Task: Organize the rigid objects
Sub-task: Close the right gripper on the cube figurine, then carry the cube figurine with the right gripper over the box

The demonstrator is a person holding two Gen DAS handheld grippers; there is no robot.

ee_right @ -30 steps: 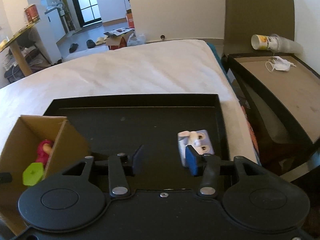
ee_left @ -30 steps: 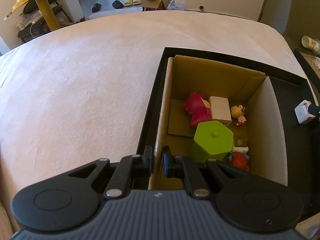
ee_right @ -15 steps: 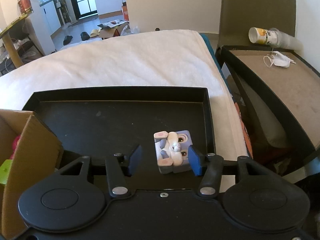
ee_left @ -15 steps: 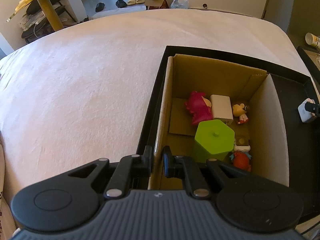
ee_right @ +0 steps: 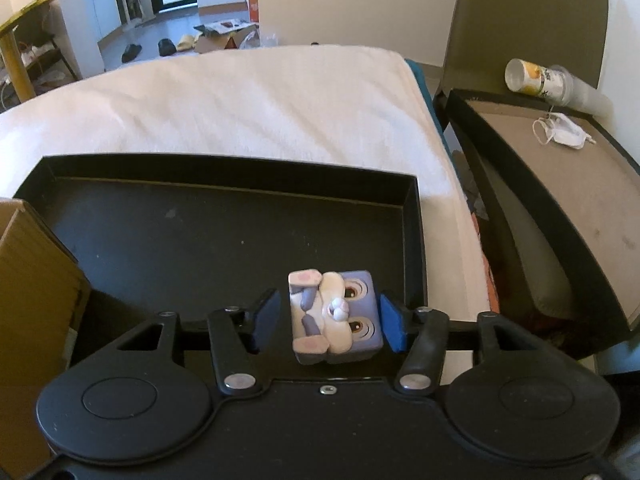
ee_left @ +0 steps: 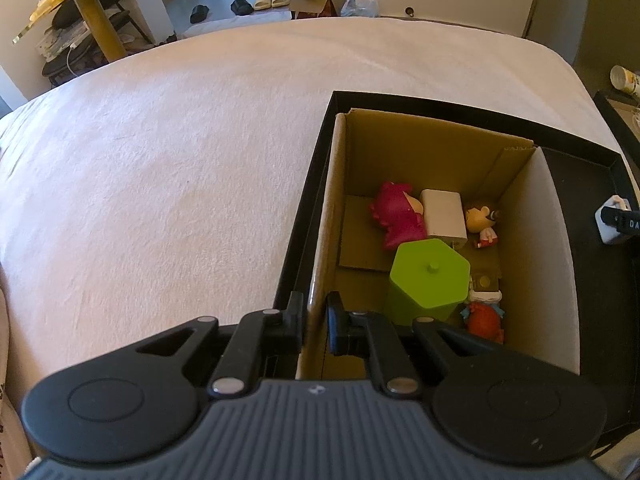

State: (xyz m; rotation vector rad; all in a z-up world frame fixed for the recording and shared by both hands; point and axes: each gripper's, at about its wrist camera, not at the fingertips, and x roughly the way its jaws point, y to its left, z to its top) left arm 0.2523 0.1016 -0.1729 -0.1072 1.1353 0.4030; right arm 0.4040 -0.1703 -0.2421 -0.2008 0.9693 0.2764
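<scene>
My left gripper (ee_left: 314, 320) is shut on the left wall of the cardboard box (ee_left: 322, 240), which stands in a black tray (ee_left: 316, 172). Inside the box lie a green hexagonal block (ee_left: 428, 276), a pink figure (ee_left: 396, 216), a white block (ee_left: 444, 214), a small doll (ee_left: 482, 222) and a red toy (ee_left: 482, 320). My right gripper (ee_right: 330, 318) is open around a purple-and-white rabbit cube (ee_right: 334, 316) on the tray floor (ee_right: 200, 240); the fingers stand on either side of it, apart from it. The cube also shows at the right edge of the left wrist view (ee_left: 610, 220).
The tray rests on a white bed (ee_left: 160, 160). The box corner (ee_right: 32, 280) shows at the left of the right wrist view. To the right stands a dark side table (ee_right: 560, 184) with a face mask (ee_right: 564, 132) and a cup (ee_right: 532, 78).
My right gripper has moved right and forward, so the rabbit cube now lies between its open fingers. The left gripper has kept its hold on the box wall.
</scene>
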